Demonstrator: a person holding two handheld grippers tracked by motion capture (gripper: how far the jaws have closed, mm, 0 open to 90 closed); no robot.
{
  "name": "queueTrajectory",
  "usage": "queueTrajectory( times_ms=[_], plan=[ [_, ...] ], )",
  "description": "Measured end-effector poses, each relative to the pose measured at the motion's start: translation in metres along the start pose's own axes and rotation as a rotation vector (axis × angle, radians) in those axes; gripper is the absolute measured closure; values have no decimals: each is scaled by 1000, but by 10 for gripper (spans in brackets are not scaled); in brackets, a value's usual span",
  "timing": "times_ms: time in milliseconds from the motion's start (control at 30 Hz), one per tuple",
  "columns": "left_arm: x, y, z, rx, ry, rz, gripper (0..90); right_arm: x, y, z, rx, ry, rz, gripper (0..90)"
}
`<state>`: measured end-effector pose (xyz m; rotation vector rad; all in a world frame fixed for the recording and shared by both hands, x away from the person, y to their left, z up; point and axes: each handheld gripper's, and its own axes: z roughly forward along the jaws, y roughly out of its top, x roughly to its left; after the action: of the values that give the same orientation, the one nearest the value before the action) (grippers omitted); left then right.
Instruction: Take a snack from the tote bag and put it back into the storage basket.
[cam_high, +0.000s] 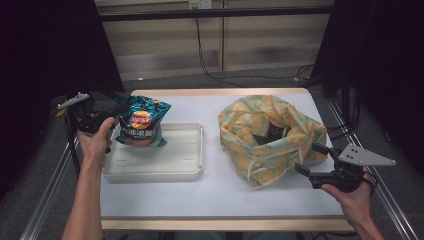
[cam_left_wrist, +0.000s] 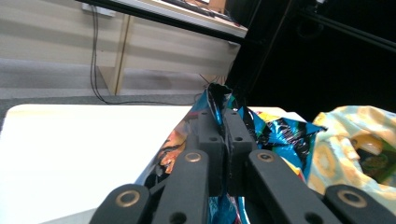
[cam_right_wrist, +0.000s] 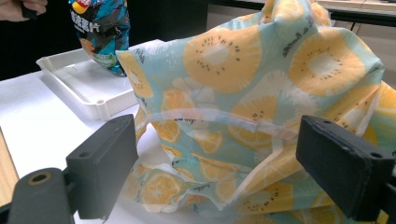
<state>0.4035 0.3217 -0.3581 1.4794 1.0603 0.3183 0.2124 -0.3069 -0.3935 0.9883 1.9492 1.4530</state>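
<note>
A blue chip bag (cam_high: 142, 121) hangs upright over the white tray (cam_high: 187, 165), its lower end low over the tray floor. My left gripper (cam_high: 119, 106) is shut on the bag's top left corner; in the left gripper view both jaws pinch the crinkled foil edge (cam_left_wrist: 219, 100). The chip bag (cam_right_wrist: 100, 28) and the tray (cam_right_wrist: 77, 79) also appear in the right gripper view at top left. A fruit-print cloth bag (cam_high: 270, 137) sits open at the table's right. My right gripper (cam_high: 310, 159) is open beside its near right side, jaws wide before the cloth (cam_right_wrist: 243, 116).
The white table (cam_high: 220, 195) has a wooden front edge. Cables (cam_high: 210, 65) run along the floor behind the table. Dark curtains stand on both sides.
</note>
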Motion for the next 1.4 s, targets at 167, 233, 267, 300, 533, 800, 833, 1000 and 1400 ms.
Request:
queueTrajectory(
  times_ms=[167,233,267,300,533,800,833,1000,1400],
  plan=[
    [10,-4,3,-10,29,-25,886,-1,-1,1,5,1,-1,125],
    [15,-6,5,-15,52,-36,885,-2,-1,1,4,6,-2,125],
    [17,-6,5,-5,67,-23,884,-2,-1,1,4,10,0,125],
    [19,-7,5,1,83,-16,884,-2,-1,1,3,9,-1,125],
    [28,-9,12,22,114,3,870,-2,-2,1,5,4,-3,125],
    [32,0,12,54,148,56,873,-2,-2,1,8,2,-3,125],
    [34,3,12,37,127,37,873,-2,-2,1,7,-1,-3,125],
    [40,-5,15,18,123,12,846,-2,-3,2,16,9,3,125],
    [32,-2,4,28,197,73,384,-2,-4,2,20,10,1,125]
  ],
)
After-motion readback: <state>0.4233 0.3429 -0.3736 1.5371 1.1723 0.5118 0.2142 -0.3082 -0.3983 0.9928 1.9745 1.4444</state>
